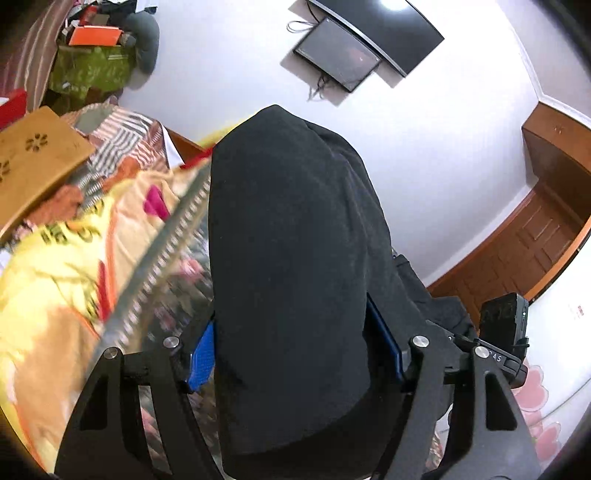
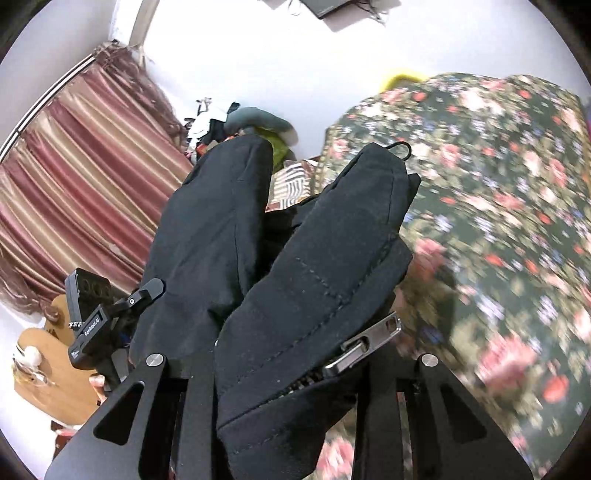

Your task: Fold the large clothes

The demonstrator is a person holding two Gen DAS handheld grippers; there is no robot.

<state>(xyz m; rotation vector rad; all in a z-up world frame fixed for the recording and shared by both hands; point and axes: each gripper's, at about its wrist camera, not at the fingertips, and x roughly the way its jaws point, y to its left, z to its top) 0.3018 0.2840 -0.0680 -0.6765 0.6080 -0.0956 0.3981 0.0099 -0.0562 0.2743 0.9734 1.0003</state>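
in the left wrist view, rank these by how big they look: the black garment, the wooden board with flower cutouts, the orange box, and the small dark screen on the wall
1. black garment, though nearness to the lens inflates it
2. wooden board
3. small dark screen
4. orange box
Screen and box look close in size; that order is unsure.

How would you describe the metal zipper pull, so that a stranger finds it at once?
Start at the black garment filling the middle of the right wrist view, clamped in the right gripper. Follow its stitched edge down to the right side. The zipper pull is the only shiny silver piece there, a flat slotted tab.
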